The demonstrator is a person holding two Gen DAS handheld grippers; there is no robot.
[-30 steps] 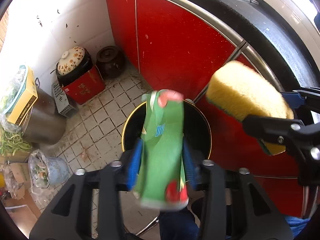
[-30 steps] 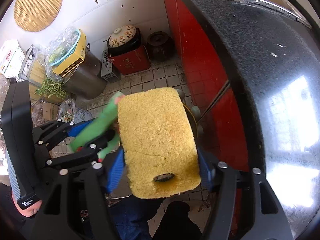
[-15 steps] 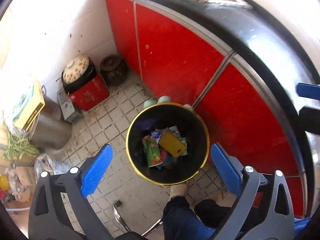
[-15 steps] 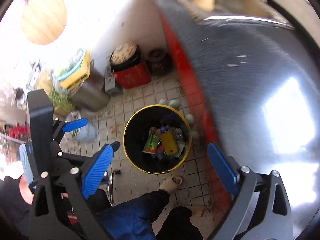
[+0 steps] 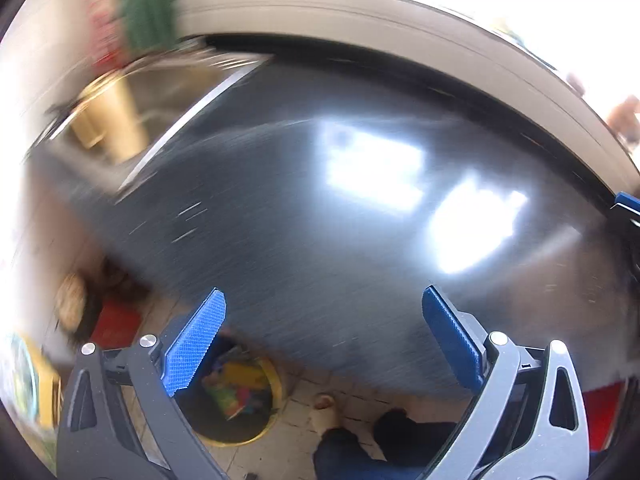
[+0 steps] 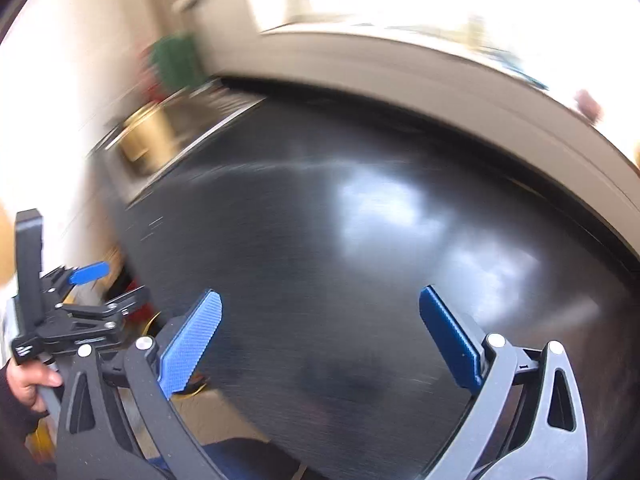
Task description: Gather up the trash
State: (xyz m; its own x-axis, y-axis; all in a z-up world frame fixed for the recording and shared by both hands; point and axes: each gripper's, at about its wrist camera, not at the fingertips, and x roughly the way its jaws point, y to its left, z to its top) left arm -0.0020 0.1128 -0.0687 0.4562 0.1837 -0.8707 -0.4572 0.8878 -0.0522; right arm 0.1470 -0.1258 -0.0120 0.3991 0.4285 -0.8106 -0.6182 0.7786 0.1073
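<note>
Gaping wide and carrying nothing, the left gripper (image 5: 324,340) and right gripper (image 6: 320,340) are hanging over the glossy black stone countertop (image 5: 320,220). Low left, the round black yellow-rimmed trash bin (image 5: 236,436) is sitting on the floor, holding colourful blurred trash (image 5: 236,392).

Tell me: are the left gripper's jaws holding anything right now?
No: the left gripper has its jaws spread wide, with only the dark countertop showing between them.

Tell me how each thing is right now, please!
left gripper: open, holding nothing.
right gripper: open, holding nothing.
trash bin: on the floor, upright, with colorful trash inside.
countertop: dark, shiny, blurred.
</note>
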